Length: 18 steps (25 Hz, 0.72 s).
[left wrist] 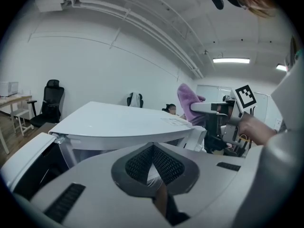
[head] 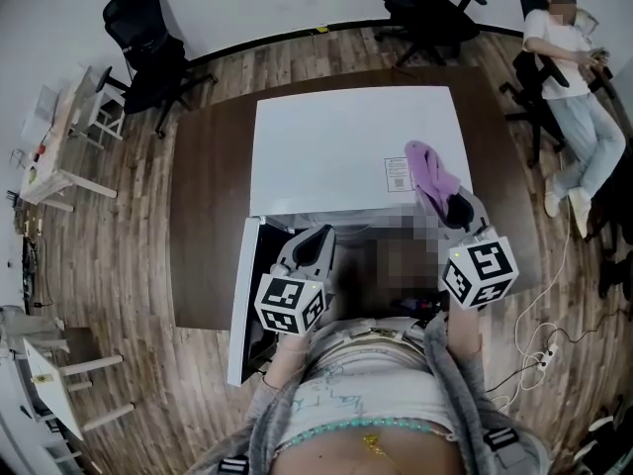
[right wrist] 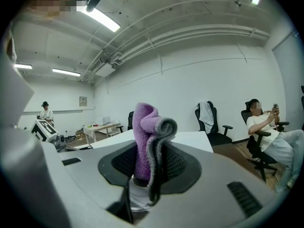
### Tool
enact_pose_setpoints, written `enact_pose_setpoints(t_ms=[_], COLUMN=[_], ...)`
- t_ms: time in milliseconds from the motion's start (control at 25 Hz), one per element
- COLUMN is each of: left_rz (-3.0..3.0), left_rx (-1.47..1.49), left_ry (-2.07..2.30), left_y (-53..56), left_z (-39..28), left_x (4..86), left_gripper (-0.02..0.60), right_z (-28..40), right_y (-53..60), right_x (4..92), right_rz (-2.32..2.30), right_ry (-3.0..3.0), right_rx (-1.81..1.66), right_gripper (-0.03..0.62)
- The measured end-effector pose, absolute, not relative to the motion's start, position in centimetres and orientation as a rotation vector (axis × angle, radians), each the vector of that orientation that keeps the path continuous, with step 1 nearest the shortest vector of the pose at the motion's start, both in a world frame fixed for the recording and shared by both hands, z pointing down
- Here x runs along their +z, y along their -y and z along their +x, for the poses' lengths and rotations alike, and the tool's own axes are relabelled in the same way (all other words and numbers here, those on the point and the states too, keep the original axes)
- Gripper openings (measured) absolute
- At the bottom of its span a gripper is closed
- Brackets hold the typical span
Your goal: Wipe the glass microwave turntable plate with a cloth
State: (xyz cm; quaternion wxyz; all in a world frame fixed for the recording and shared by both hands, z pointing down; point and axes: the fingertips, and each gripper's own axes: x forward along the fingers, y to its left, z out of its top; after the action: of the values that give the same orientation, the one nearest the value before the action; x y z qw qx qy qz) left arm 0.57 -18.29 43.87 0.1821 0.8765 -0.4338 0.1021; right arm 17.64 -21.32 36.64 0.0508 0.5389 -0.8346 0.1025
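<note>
Cloth (right wrist: 143,127) pinched in right tongs (right wrist: 148,163); lower end hidden.

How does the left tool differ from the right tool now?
The left tool is shut on nothing; the right tool is shut on a purple cloth. In the head view the left tool sits by the open microwave door, the right tool at the microwave's front right corner. Both are shut.
</note>
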Motion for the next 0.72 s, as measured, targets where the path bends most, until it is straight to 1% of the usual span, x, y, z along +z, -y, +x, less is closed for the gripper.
enact_pose_setpoints(t_ms=[360, 720], left_rz=[2.386, 2.254], left_rx=[0.309, 0.35], left_ry=[1.279, 1.256], left_y=[18.4, 18.3], left_z=[-0.5, -1.1], left_x=[47.3, 53.1], left_gripper=[0.011, 0.011], right_z=[16.8, 15.9], right_y=[21.2, 20.8], right_x=[37.0, 37.4], right_rz=[1.557, 1.54], right_ry=[2.526, 2.527], right_rx=[0.294, 0.32], right_gripper=[0.124, 0.124])
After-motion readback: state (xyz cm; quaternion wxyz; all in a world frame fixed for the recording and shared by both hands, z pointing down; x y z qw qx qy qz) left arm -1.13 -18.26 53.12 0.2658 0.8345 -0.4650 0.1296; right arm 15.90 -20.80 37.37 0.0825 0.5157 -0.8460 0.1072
